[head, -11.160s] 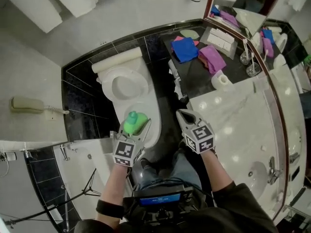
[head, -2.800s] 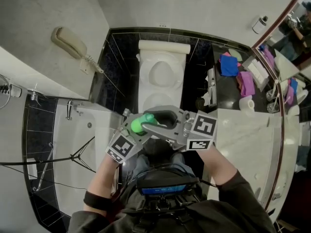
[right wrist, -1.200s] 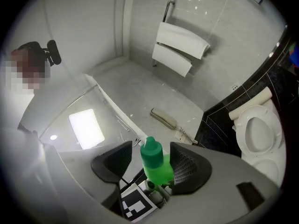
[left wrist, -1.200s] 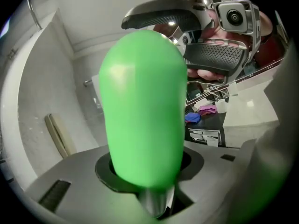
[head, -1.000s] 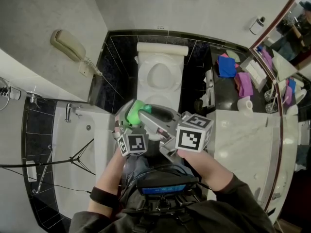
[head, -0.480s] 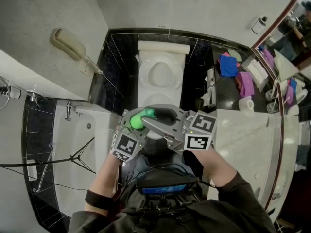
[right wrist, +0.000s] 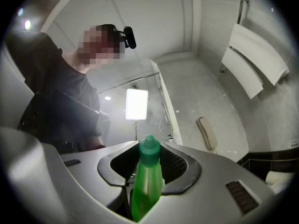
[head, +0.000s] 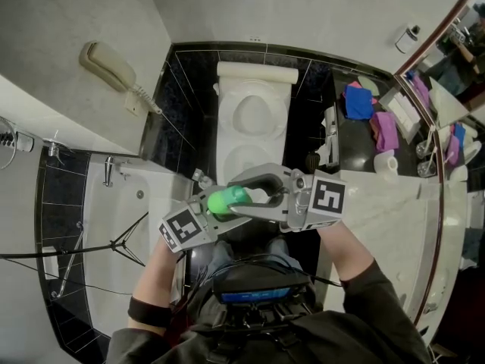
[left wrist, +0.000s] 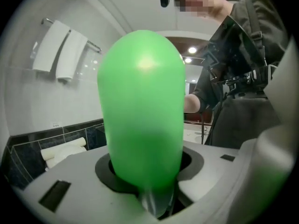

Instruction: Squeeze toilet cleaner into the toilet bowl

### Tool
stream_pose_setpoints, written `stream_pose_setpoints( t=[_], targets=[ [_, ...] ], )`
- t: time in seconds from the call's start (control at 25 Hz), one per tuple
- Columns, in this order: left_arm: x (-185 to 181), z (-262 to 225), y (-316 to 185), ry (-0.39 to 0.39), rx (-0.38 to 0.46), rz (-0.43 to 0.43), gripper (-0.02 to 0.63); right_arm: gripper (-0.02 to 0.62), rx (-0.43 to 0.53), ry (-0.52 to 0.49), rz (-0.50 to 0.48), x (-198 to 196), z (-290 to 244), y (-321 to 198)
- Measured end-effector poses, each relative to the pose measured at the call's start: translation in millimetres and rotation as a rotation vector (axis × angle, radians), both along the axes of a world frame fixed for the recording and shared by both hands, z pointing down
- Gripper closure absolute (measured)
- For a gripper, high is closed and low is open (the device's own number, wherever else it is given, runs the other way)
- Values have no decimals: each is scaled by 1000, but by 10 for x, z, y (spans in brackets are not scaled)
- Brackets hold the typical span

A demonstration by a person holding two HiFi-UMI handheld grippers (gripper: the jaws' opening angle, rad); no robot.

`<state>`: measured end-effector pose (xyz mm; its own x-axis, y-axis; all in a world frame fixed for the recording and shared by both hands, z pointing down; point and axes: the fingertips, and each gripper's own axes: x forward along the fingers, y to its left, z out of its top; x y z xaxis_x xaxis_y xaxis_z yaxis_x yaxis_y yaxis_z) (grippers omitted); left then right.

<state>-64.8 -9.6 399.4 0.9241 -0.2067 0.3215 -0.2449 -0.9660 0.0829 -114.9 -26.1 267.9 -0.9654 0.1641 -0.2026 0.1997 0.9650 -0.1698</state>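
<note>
Starting at the left, our left gripper (head: 206, 196) is clamped on the fat body of the bottle (head: 229, 199), which we hold lying across, in the air over the toilet's (head: 227, 139) near end and close to our lap. Our right gripper (head: 254, 196) has its jaws closed round the neck, just under the green cap, which is still on. We judge the main risk to be a twist: if the right turns the cap while the left grips a smooth round body, the bottle may spin in the pads or slip out and drop. The left's squeeze is the other worry, because once the cap loosens that pressure could squirt cleaner on our legs or on the floor short of the bowl. The spout also has to point down into the bowl first, and it doesn't yet. Around us, left of the toilet, are a white tub (head: 121, 226) and a wall phone (head: 110, 65). The toilet stands against glossy black tiles (head: 186, 105). To its right is a marble counter (head: 379, 203), and beyond that lie blue and purple cloths (head: 358, 101) below a mirror (head: 447, 59).
</note>
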Motion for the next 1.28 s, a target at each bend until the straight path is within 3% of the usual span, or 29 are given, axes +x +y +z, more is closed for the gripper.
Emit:
stream_pose_setpoints(
  t=[0.16,0.32,0.4,0.48,0.56,0.68,0.84,1.08,1.28],
  targets=[
    [15,-1,18,-8,-12,-21,416,441,13,-2,-17,21,26,39],
    [-3,-11,-27,-8,7,-61,416,430,-63,3,-1,4,30,12],
    [-31,-37,-103,-12,30,-130,416,398,-103,12,42,-14,44,-45],
    [-86,-15,-224,-34,113,-202,416,362,-134,8,113,-19,59,-157],
    [-175,-22,-388,-72,180,-332,416,327,-190,13,183,-21,64,-259],
    [-358,-51,-643,-119,256,-552,416,328,-306,31,289,-17,94,-417],
    [-581,-29,-878,-170,368,-737,416,298,-446,36,350,-15,146,-494],
    [-761,-42,-995,-274,522,-891,416,303,-617,77,411,-49,274,-495],
    [-860,-21,-1002,-320,555,-947,416,317,-734,75,412,-67,339,-464]
  ],
)
